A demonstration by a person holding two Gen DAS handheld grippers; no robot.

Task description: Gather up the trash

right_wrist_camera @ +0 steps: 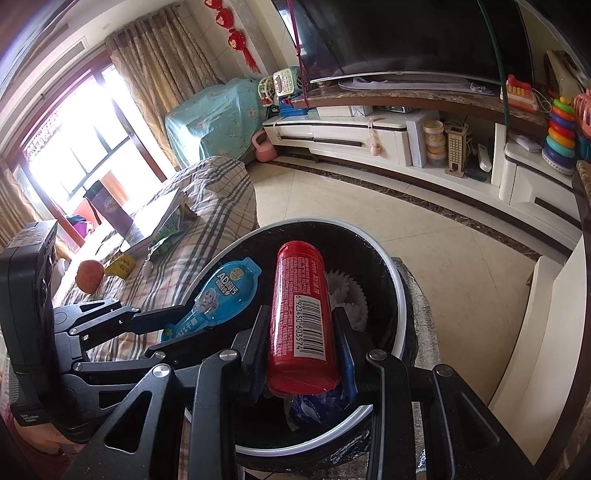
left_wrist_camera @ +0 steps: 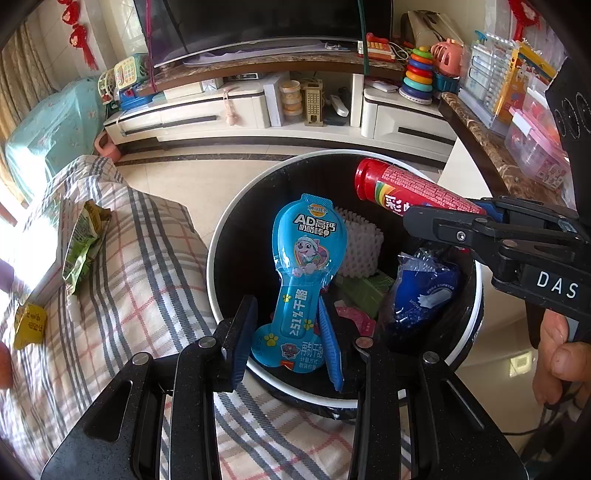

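Home living room: television [left_wrist_camera: 258, 22], toys [left_wrist_camera: 419, 74], sofa [left_wrist_camera: 110, 258].

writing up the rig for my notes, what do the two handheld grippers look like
Both are matte black linkage frames with silver pivot bolts and blue ribbed pads. The right gripper carries white "DAS" lettering; a thin dark cable trails under the hand. The left gripper has a boxy black body. No sleeve shows.

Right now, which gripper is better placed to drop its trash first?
Probably right: the right gripper holds the red tube fully over the trash bin. The left gripper's blue wrapper hangs by the near rim.
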